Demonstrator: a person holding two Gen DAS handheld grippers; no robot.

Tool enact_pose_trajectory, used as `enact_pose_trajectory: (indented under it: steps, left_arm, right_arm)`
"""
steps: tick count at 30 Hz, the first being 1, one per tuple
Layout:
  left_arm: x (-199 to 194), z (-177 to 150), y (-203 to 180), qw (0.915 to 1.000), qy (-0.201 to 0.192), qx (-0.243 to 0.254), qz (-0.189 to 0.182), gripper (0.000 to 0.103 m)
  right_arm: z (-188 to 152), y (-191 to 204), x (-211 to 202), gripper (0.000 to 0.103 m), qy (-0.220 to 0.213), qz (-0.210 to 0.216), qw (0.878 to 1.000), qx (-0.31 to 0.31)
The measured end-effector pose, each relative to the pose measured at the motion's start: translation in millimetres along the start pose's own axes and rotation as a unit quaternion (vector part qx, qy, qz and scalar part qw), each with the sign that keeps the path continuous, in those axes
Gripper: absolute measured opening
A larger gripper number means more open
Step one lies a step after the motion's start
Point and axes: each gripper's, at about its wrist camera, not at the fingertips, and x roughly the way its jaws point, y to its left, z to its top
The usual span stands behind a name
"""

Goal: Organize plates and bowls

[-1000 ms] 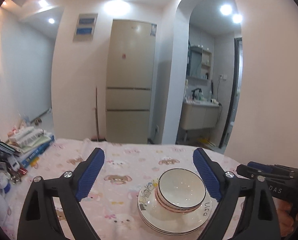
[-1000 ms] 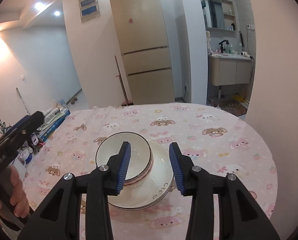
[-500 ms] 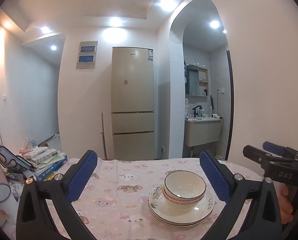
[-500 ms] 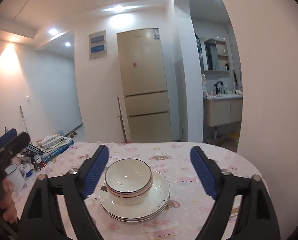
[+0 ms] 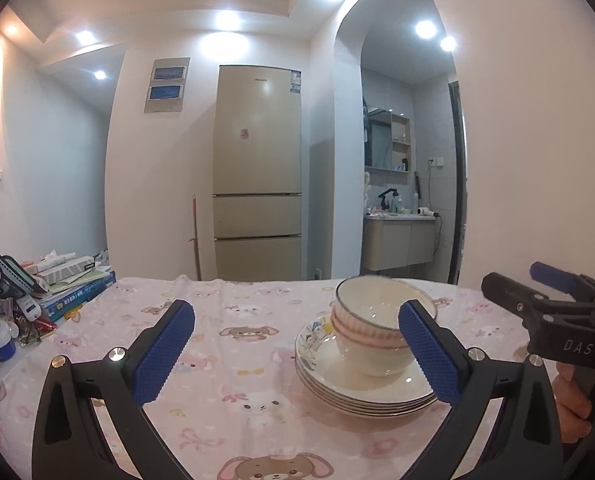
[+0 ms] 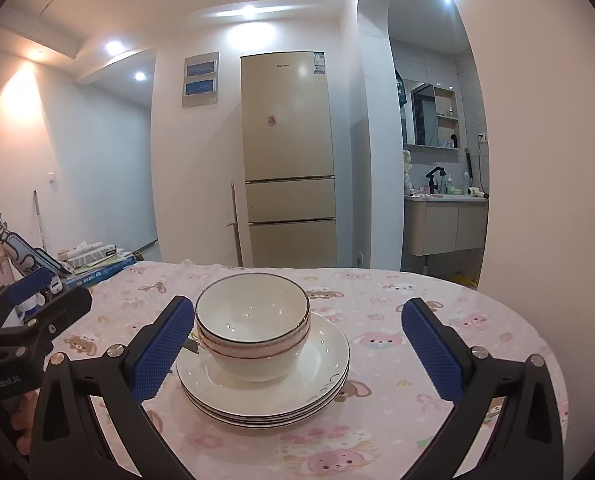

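Nested bowls (image 6: 252, 330) are sitting on a stack of plates (image 6: 263, 384) on the table (image 6: 381, 432). The right gripper (image 6: 295, 346), its jaws having just been opening, is standing wide around the bowls without touching. The left gripper (image 5: 295, 350) is gaping wide, empty.

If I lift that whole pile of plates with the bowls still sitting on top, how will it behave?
Probably heavy: the plates look like several glazed ceramic ones, stacked. The nested bowls sit loose and off-centre on the glossy top plate, so they may slide or tip if the pile tilts. Ceramic chips easily, and both the right tool and left tool stand open, gripping nothing.
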Motion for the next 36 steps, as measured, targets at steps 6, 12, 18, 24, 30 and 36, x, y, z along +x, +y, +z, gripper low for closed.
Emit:
enact_pose_trajectory:
  steps: [6, 12, 18, 24, 30, 36]
  left_arm:
    - [15, -19, 1, 0.9998, 0.014, 0.001, 0.014, 0.103]
    - [23, -22, 5, 0.9994, 0.033, -0.006, 0.008, 0.103]
    - [36, -25, 3, 0.9976, 0.068, 0.0, 0.012, 0.103]
    - [34, -26, 7, 0.997, 0.066, -0.007, 0.041, 0.103]
    - [35, -26, 8, 0.9968, 0.067, -0.009, 0.043, 0.103]
    - [35, -26, 9, 0.9968, 0.067, -0.009, 0.043, 0.103]
  right_arm:
    - [-14, 1, 6, 0.103, -0.007, -0.045, 0.999, 0.025]
    - [-28, 7, 9, 0.103, -0.013, -0.07, 0.997, 0.028]
    - [-35, 15, 31, 0.103, 0.052, -0.056, 0.997, -0.002]
    - [-37, 7, 31, 0.103, 0.058, -0.047, 0.997, 0.011]
    - [-36, 13, 31, 0.103, 0.052, -0.045, 0.998, -0.002]
    - [-34, 14, 32, 0.103, 0.052, -0.044, 0.998, 0.0]
